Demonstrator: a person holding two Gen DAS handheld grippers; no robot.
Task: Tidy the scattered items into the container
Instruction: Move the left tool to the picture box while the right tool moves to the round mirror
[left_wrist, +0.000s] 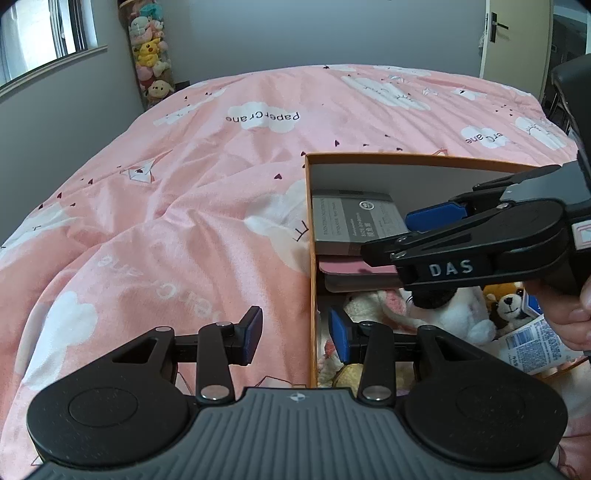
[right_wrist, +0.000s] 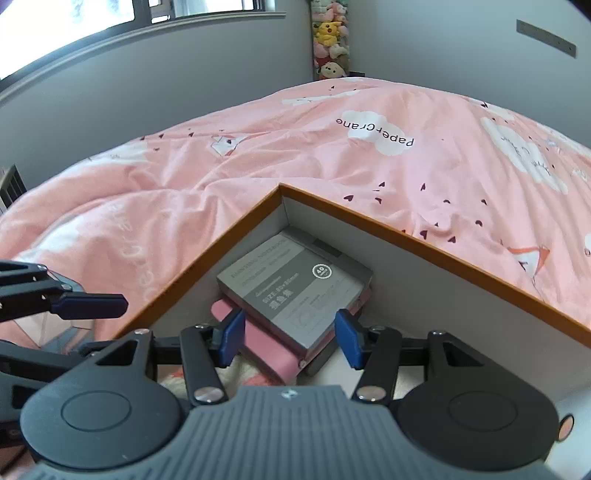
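An orange-rimmed cardboard box (left_wrist: 406, 158) sits on the pink bed. Inside lie a grey notebook pack (left_wrist: 354, 225) on pink and dark booklets (left_wrist: 354, 267), plush toys (left_wrist: 454, 314) and a white packet (left_wrist: 532, 341). My left gripper (left_wrist: 297, 338) is open and empty, straddling the box's left wall. My right gripper (right_wrist: 290, 339) is open and empty, low inside the box (right_wrist: 443, 254), just in front of the grey pack (right_wrist: 295, 284) and pink booklet (right_wrist: 266, 347). The right gripper also shows in the left wrist view (left_wrist: 406, 236), above the box.
The pink quilt (left_wrist: 184, 203) with cloud prints covers the bed around the box. A tall tube of plush toys (left_wrist: 151, 51) stands in the far corner. A window (left_wrist: 44, 33) is at left, a door (left_wrist: 517, 33) at right.
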